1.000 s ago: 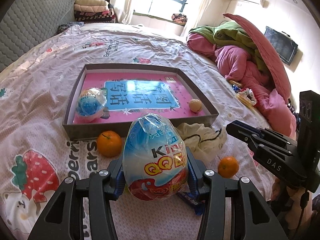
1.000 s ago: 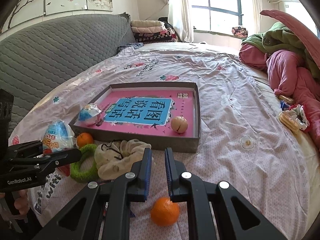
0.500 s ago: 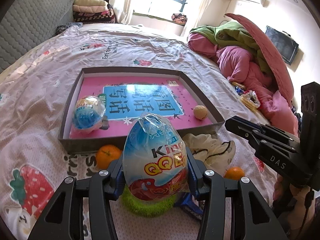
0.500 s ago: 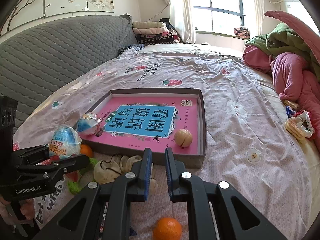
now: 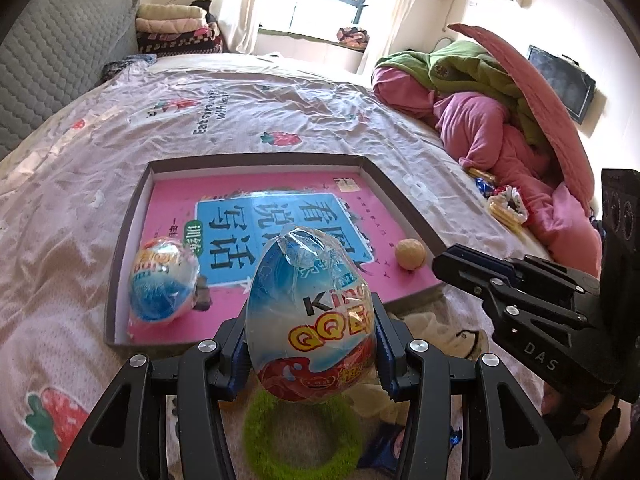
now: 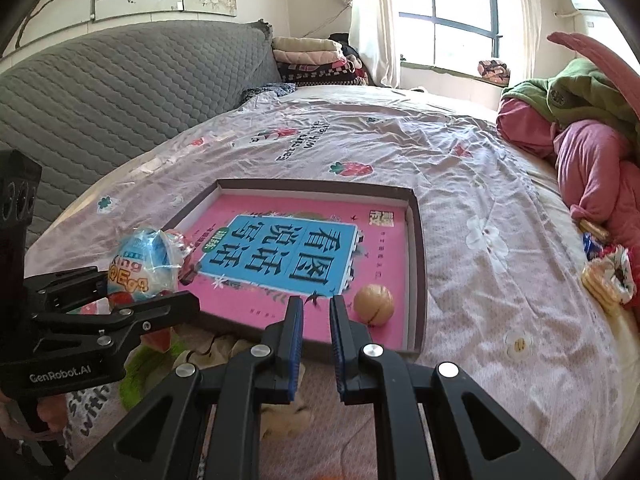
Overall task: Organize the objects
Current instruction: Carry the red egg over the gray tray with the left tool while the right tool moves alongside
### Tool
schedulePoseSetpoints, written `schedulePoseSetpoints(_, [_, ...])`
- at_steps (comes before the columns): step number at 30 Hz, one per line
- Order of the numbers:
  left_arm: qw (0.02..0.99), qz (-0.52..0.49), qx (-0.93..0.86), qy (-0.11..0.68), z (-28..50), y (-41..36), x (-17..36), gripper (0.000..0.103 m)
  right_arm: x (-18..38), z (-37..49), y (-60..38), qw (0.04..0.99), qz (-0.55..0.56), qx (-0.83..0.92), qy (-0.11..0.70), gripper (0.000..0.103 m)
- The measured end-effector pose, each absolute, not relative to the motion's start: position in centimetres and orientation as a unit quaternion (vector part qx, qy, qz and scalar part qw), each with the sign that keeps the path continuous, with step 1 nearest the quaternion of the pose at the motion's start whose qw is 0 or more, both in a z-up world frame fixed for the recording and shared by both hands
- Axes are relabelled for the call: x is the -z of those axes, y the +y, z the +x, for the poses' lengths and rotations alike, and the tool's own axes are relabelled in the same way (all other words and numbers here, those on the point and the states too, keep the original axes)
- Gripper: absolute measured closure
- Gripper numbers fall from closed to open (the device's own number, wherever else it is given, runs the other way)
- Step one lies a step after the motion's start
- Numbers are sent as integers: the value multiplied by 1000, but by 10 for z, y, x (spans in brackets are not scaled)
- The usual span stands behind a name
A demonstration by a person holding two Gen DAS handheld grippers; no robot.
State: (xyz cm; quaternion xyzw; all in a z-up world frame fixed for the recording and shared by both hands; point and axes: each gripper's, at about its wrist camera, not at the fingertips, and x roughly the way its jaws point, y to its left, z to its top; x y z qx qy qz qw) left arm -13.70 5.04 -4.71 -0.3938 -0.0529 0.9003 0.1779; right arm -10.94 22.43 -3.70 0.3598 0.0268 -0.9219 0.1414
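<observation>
- The wrapped toy egg (image 5: 310,316) is up off the bed, standing upright with its narrow end on top, and the left tool (image 5: 310,344) is clamped on its lower half, one pad on each flank.
- It looks light and hollow under that crinkly plastic film, so my read is a slick skin over a hard shell; squeeze harder and it could crack or shoot out of the pads.
- The hold sits below the widest part, which seems the sensible spot: the belly rests above the pads, and the loose twist of wrap at the top gives nothing to grip.
- It hangs just short of the near wall of the shallow grey box (image 5: 128,216), where a second wrapped egg (image 5: 164,280) lies on its side at the near left, on the pink book (image 5: 280,188) that lines the bottom.
- A small tan ball (image 5: 410,253) rests at the box's near right corner, well apart from that egg.
- The right tool (image 6: 316,316) is empty with its jaws together, hovering over the near wall of the box close to the ball.
- Under the held egg, a green fuzzy ring (image 5: 304,436) and a cream cloth (image 5: 444,332) lie on the bed sheet (image 5: 240,104), outside the box.
- An egg shape will roll on that glossy cover, so I'd lay it down on its side beside its twin.
</observation>
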Motion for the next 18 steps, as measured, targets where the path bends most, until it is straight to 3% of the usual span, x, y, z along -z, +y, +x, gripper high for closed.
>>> schedulePoseSetpoints(18, [175,-406,-896,-40,-181,56,56,51,51,-162,225,132,372,919,15,89])
